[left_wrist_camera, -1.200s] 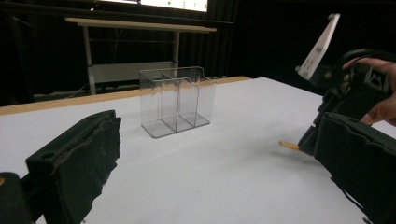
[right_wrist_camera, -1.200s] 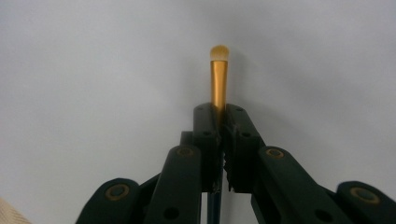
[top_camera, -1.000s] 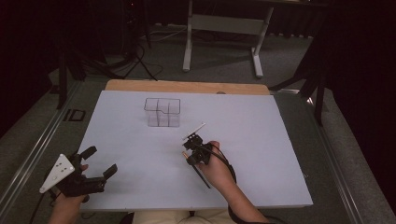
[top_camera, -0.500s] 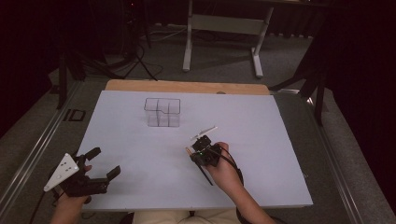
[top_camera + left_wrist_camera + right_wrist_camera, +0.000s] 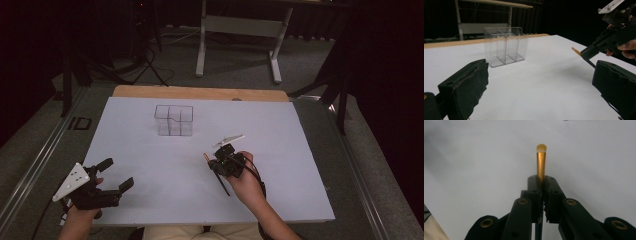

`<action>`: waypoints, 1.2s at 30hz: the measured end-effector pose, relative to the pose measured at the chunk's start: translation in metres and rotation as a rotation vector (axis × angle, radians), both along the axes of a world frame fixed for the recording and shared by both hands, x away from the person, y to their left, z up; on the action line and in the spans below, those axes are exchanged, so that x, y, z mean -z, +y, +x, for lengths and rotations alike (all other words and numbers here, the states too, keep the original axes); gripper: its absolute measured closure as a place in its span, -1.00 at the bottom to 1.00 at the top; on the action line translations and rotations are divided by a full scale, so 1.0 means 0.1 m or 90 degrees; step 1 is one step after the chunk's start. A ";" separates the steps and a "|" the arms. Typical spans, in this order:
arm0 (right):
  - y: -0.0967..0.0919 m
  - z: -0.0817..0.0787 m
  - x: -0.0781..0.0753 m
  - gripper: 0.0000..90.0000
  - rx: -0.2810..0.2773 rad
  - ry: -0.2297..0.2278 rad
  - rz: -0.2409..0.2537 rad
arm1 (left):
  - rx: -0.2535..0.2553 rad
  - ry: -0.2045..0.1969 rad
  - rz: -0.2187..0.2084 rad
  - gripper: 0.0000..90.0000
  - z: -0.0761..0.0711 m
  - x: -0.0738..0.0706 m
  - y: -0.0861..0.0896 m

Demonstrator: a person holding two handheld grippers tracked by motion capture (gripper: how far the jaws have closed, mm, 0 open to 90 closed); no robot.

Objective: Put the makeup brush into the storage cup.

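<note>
My right gripper (image 5: 216,162) hovers right of the middle of the white table sheet (image 5: 290,130), shut on a thin black pencil (image 5: 222,184). The pencil's gold end (image 5: 206,156) points left and away from me. In the right gripper view the jaws (image 5: 541,180) pinch the pencil (image 5: 541,160) just behind its gold collar and rounded orange tip. A clear plastic organiser (image 5: 173,120) with several compartments stands upright toward the far side. My left gripper (image 5: 117,173) rests at the near left, open and with nothing between its pads (image 5: 471,85); ahead of it stand the organiser (image 5: 504,45) and the right gripper (image 5: 590,51).
A wooden strip (image 5: 200,93) borders the sheet's far edge. Beyond the table a grey metal stand (image 5: 240,30) is on the floor, with cables and tripod legs (image 5: 145,60) at the back left. A rail (image 5: 35,165) runs along the left side.
My right hand has carried the pencil to the right and slightly up. The left gripper has hardly moved and stays open.
</note>
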State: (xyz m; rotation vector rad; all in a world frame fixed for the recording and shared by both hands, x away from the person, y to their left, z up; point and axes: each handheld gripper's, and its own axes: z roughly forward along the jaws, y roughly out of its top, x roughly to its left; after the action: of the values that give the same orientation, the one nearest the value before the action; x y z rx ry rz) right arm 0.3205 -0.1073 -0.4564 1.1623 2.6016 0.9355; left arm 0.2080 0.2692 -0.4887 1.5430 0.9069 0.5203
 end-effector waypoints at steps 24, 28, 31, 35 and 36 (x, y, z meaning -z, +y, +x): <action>-0.29 -0.02 -0.21 0.87 0.009 -0.077 0.051 | 0.040 0.045 -0.010 -0.98 0.06 -0.10 -0.38; -0.35 -0.06 -0.24 0.87 0.005 -0.088 0.068 | 0.065 0.047 -0.010 -0.98 0.08 -0.14 -0.46; -0.39 -0.11 -0.29 0.87 -0.010 -0.113 0.088 | 0.079 0.052 0.003 -0.98 0.10 -0.16 -0.53; -0.42 -0.13 -0.35 0.87 -0.015 -0.127 0.098 | 0.100 0.057 -0.021 -0.98 0.13 -0.19 -0.56; -0.43 -0.13 -0.36 0.87 -0.014 -0.132 0.102 | 0.098 0.057 -0.026 -0.98 0.14 -0.19 -0.57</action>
State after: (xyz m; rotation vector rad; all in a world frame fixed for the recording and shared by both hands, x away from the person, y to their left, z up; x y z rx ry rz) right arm 0.3076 -0.1503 -0.4201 1.0112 2.4174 1.2190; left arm 0.2221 0.2126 -0.4694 1.5947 0.8522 0.3229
